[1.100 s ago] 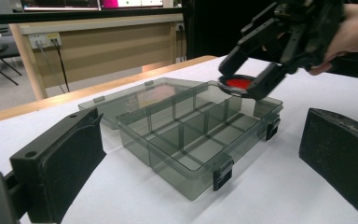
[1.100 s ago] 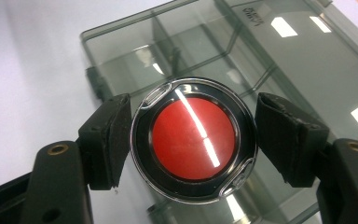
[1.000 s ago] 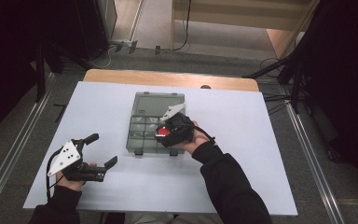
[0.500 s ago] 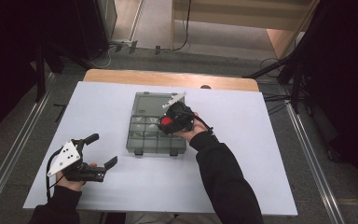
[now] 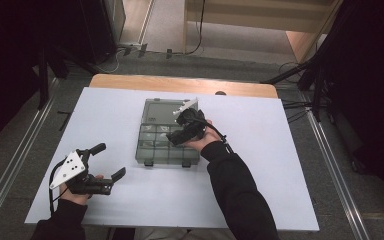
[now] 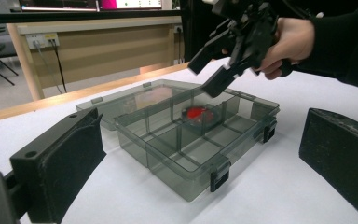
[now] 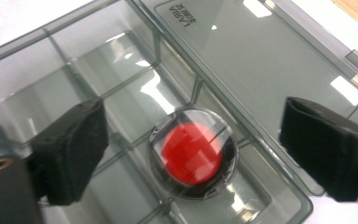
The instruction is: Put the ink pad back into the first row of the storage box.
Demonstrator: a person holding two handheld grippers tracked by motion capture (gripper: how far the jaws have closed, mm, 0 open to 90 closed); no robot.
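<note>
**A:** So what's the right gripper point(image 5: 176, 136) doing? Its jaws look spread wide to me, nothing between them.

**B:** Yep, wide apart and empty. In the right gripper view they hang over the round red-topped disc point(image 7: 193, 154), which lies in a compartment of the smoky clear organizer box point(image 5: 147, 150), on the side next to the hinge. The jaws aren't touching it, as far as anyone can tell. The right hand point(image 5: 200, 137) holds that gripper tilted down over the box's right side.

**A:** And the box itself?

**B:** Lid point(image 5: 162, 111) flipped back flat on the far side, tray on the near side with two black latches point(image 6: 219, 175) on its front edge. It sits mid-table on the white sheet point(image 5: 290, 165).

**A:** The other one?

**B:** The left gripper point(image 5: 109, 161) rests near the left front corner of the table, well apart from the box, jaws also gaping and empty, held in the left hand point(image 5: 77, 192). Its grey plate point(image 5: 69, 168) faces up.
</note>
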